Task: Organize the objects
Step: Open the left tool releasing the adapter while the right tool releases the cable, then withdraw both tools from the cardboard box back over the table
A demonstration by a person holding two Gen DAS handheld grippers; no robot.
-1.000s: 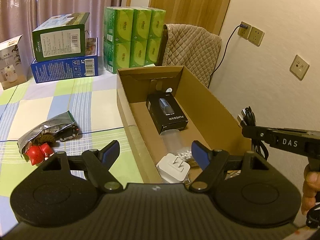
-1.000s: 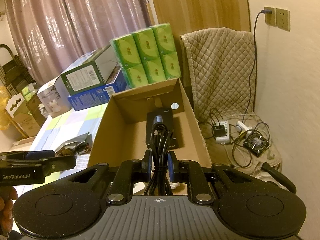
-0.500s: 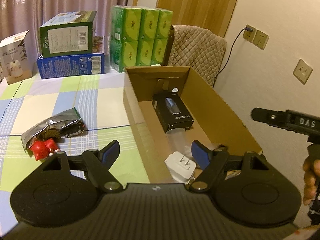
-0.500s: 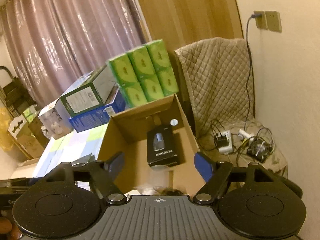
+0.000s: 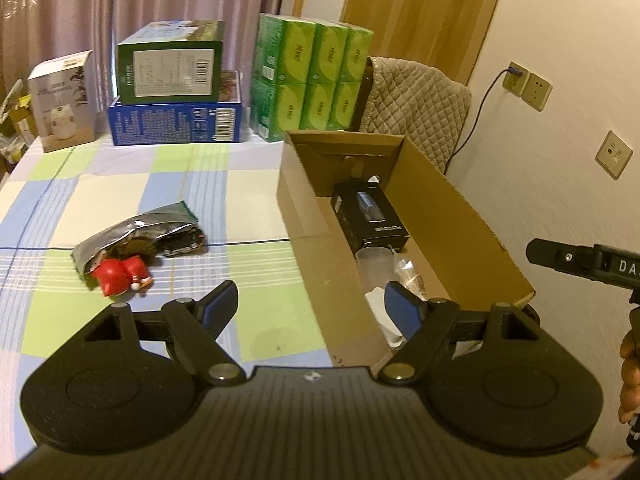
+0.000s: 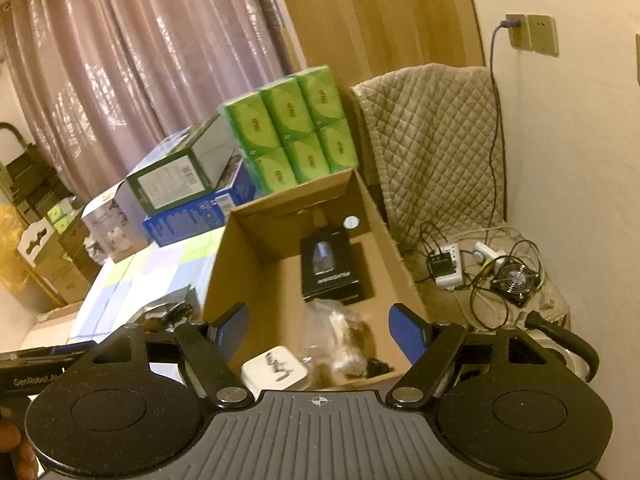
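Tablecloth (image 5: 120,184) in pale checks fills the left of your left wrist view, with the open cardboard box (image 5: 472,216) along its right edge. Inside the box, at frame centre, lie a black carton (image 5: 370,216), a clear cup (image 5: 374,264) and a white plug adapter (image 6: 276,372). Left of centre on the cloth sit a foil bag (image 5: 132,232) and, touching it, a red toy (image 5: 120,276). Your left gripper (image 5: 310,308) and right gripper (image 6: 318,328) both gape wide, holding nothing.
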